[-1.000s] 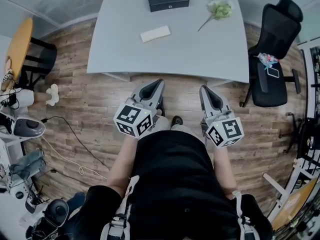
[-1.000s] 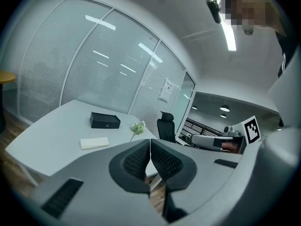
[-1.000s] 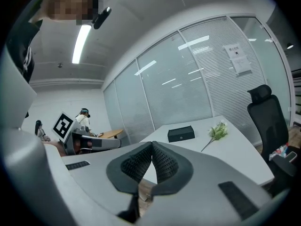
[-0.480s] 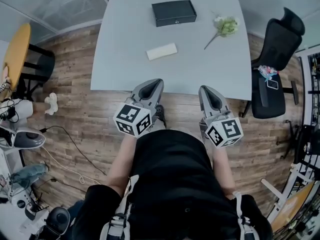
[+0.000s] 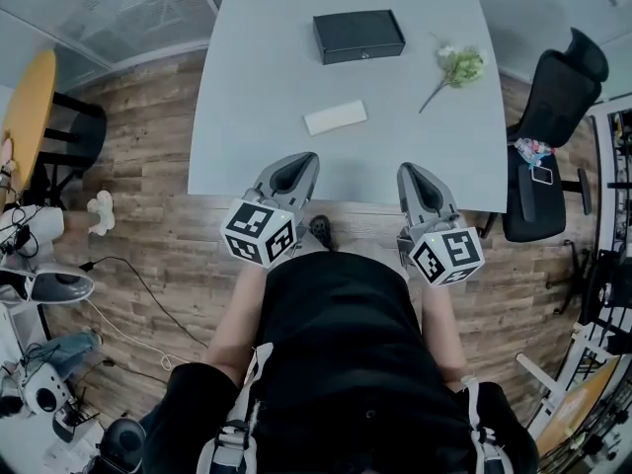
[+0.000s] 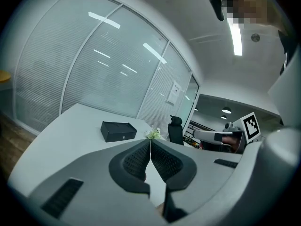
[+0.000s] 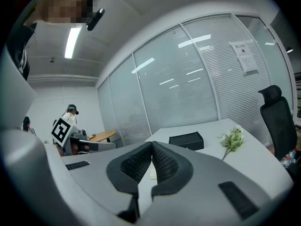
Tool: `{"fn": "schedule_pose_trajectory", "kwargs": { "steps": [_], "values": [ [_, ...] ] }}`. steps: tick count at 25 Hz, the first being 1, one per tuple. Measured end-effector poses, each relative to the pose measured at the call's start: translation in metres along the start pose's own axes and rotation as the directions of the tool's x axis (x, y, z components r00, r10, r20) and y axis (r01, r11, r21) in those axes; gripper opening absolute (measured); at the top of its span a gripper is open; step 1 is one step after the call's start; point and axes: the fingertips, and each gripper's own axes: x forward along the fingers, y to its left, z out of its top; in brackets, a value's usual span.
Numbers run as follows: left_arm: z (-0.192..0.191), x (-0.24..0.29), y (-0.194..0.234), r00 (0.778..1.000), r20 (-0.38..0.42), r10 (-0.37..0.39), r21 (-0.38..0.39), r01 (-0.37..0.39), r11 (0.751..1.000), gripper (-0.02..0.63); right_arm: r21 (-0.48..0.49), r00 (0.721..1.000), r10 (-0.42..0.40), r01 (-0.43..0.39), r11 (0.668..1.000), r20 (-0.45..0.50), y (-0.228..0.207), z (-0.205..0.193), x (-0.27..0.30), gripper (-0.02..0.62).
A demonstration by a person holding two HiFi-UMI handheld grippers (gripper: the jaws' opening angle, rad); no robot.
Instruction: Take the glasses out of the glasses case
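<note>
Pale grey worktop (image 5: 259, 87) in a glass-walled office: the black glasses case (image 5: 358, 36) lies shut towards the far side, and the 2 grippers are at the near edge.

Left hand-held gripper (image 5: 300, 160) and right hand-held gripper (image 5: 411, 171) are held side by side, each with its jaws pressed together and nothing between them. The case is well apart from both. A flat white piece (image 5: 336, 118) lies between it and the grippers, and a flower sprig (image 5: 456, 67) lies to its right. No glasses show, so they are presumably inside. The step in hand looks like the reach, with nothing opened yet. Next, both grippers need to get past the white piece and part their jaws. Then 1 can steady the base while the other lifts the lid at its front, where a small clasp shows.
</note>
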Motion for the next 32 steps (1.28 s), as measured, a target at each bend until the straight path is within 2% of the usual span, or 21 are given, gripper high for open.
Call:
{"fn": "schedule_pose_trajectory", "kwargs": {
  "steps": [4,11,17,21,30,31,32],
  "values": [
    [0.0,-0.002,0.014,1.0,-0.014,-0.001,0.015,0.001,1.0,0.023,0.006,1.0,-0.01,0.01,1.0,-0.003,0.002,0.0,0.014,0.018],
    [-0.006,-0.001,0.031,0.999,-0.023,0.033,-0.029,-0.033,0.999,0.023,0.056,0.998,0.036,-0.033,0.998,-0.056,-0.004,-0.006,0.037,0.018],
    [-0.015,0.004,0.053,0.995,-0.046,0.084,-0.064,-0.087,0.994,0.023,0.015,0.99,0.084,-0.082,0.996,-0.113,-0.01,-0.015,0.069,0.018],
    [-0.013,0.015,0.06,0.991,-0.061,0.12,-0.066,-0.123,0.99,0.023,0.012,0.982,0.131,-0.131,0.991,-0.137,-0.022,-0.014,0.091,0.018],
    [0.01,0.058,0.058,0.979,-0.043,0.2,-0.07,-0.203,0.977,0.023,-0.061,0.95,0.243,-0.259,0.964,-0.196,-0.055,-0.003,0.125,0.018],
    [0.01,0.063,0.057,0.977,-0.044,0.209,-0.071,-0.211,0.975,0.023,-0.064,0.945,0.255,-0.273,0.96,-0.205,-0.059,-0.005,0.128,0.03],
    [0.01,0.066,0.056,0.975,-0.045,0.218,-0.071,-0.221,0.973,0.023,-0.066,0.94,0.266,-0.285,0.956,-0.213,-0.063,-0.006,0.131,0.07]
  ]
}}
